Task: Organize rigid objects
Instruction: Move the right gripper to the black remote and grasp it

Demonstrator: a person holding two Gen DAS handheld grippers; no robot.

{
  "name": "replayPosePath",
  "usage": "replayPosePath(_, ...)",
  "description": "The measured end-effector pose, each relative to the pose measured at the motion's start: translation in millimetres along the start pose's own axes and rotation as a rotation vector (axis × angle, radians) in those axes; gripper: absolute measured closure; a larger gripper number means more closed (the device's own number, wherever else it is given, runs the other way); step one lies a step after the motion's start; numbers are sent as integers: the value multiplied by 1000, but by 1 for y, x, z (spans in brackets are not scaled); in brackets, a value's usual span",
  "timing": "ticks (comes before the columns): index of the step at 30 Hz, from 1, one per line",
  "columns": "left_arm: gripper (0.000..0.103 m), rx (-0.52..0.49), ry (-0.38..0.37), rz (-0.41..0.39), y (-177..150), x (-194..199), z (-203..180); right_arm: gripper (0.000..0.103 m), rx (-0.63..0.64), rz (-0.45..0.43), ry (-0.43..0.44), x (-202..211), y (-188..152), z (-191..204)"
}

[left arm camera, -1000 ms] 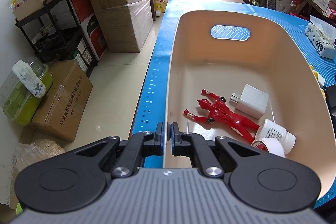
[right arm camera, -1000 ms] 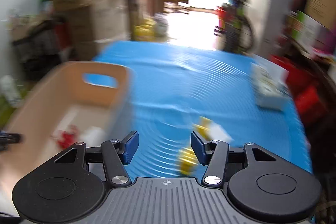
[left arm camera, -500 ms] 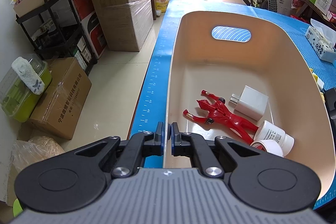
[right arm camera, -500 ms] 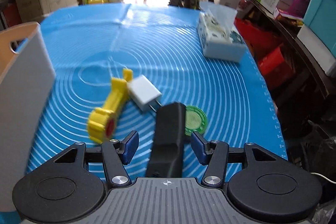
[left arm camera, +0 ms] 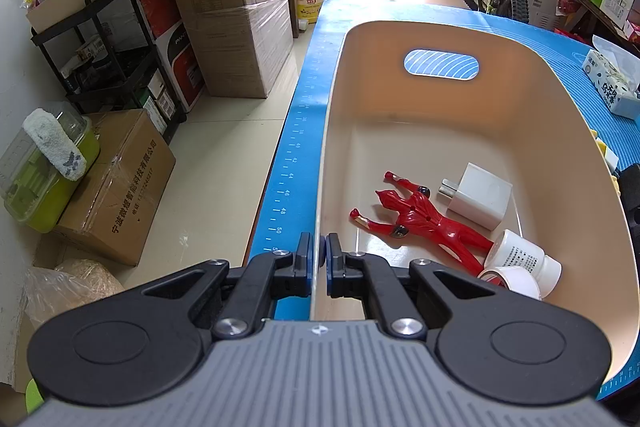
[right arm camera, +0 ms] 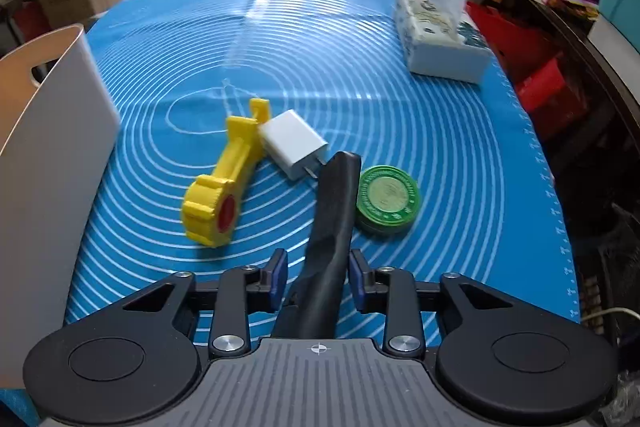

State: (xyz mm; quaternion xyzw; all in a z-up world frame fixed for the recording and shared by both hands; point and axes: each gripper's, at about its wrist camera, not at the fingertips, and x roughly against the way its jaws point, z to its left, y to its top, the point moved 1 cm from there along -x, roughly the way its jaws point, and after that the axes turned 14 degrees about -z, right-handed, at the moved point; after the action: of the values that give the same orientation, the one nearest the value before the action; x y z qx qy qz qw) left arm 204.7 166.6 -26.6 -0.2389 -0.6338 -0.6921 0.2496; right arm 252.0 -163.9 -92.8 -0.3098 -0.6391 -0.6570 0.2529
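While the left claw [left arm camera: 319,263] pinches the near rim of the beige bin [left arm camera: 560,163], its jaws nearly together with only the thin wall between them, the left wrist view looks down into that bin. Four things lie on its floor, all toward the near right corner: one red figurine [left arm camera: 420,223] lying flat, one white charger [left arm camera: 478,197] just beyond the figurine, one white bottle [left arm camera: 522,259] on its side touching the figurine's legs, and one roll of white tape [left arm camera: 510,281] against the bottle, nearest the claw. The claw points steeply down over the rim. Beyond the bin's far right edge sits one tissue pack [left arm camera: 612,87] on the blue mat [left arm camera: 296,155].

In the right wrist view, the bin [right arm camera: 60,147] stands at the left edge of the blue mat [right arm camera: 400,67] that covers the worktop. Four loose things lie to the right of the bin: one yellow toy tool [right arm camera: 224,187] nearest it, one white charger [right arm camera: 292,143] touching the tool's far end, one long black object [right arm camera: 334,211], and one round green tin [right arm camera: 388,201] just right of the black object. One tissue pack [right arm camera: 440,35] sits well beyond them. The right claw [right arm camera: 318,279] points steeply down with the near end of the black object between its jaws; the jaws are closing, and small gaps still show on both sides, so the pads do not yet press on it.
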Motion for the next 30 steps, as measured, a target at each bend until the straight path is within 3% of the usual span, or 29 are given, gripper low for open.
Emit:
replayPosePath(12,95,9,-3,1,1,1,1,71,21,24,-11,-27,-2,5)
replayPosePath(16,95,11,-3,1,1,1,2,77,39,14,-31,-24,-2,7)
replayPosePath(30,95,13,-4,1,0,0,4,78,12,-154,30,29,24,21)
